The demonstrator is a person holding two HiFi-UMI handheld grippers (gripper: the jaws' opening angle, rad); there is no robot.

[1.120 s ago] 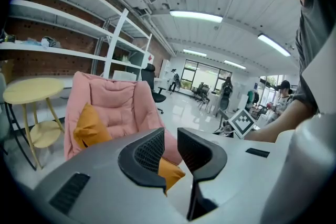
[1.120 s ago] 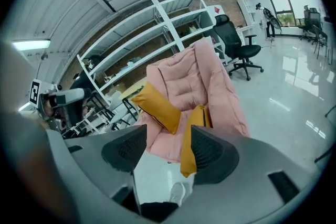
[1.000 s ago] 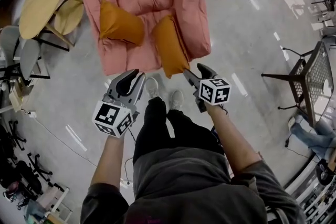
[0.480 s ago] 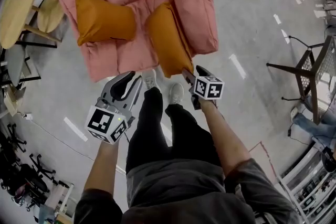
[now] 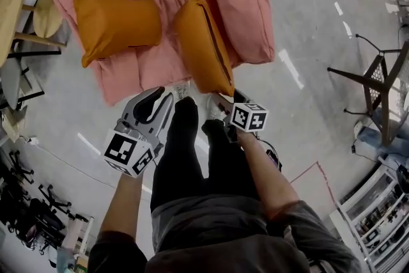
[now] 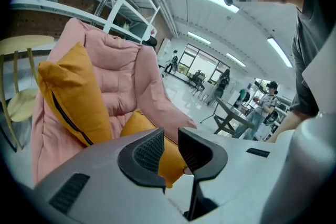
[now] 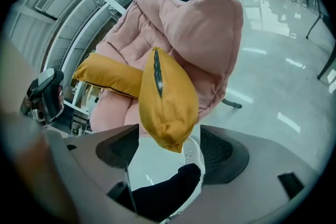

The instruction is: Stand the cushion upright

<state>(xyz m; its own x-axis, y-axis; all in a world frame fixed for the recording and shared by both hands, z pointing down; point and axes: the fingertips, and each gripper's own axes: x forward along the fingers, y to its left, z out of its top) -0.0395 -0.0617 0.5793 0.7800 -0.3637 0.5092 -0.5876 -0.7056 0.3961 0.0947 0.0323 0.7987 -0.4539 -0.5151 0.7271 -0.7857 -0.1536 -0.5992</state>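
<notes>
Two orange cushions rest on a pink padded chair (image 5: 236, 3). The right cushion (image 5: 201, 41) (image 7: 165, 97) stands on edge with its zipper outward, its lower corner hanging over the seat's front. The left cushion (image 5: 112, 22) (image 6: 71, 94) (image 7: 107, 75) leans against the back. My right gripper (image 5: 229, 99) (image 7: 168, 147) is just below that hanging corner. Its jaws are opening wide and do not touch the fabric. My left gripper (image 5: 163, 94) (image 6: 168, 136) hovers in front of the seat, jaws nearly together and holding nothing.
The person's dark trouser legs (image 5: 185, 144) and white shoes stand right before the chair. A round wooden table (image 5: 13, 9) with chairs is at the left, a metal mesh table (image 5: 377, 83) at the right, shelving at the lower right. People stand far off in the hall.
Both grippers have sunk and drawn back toward the person's legs. The right gripper has come off the right cushion's lower corner, and the cushion stays standing on edge.
</notes>
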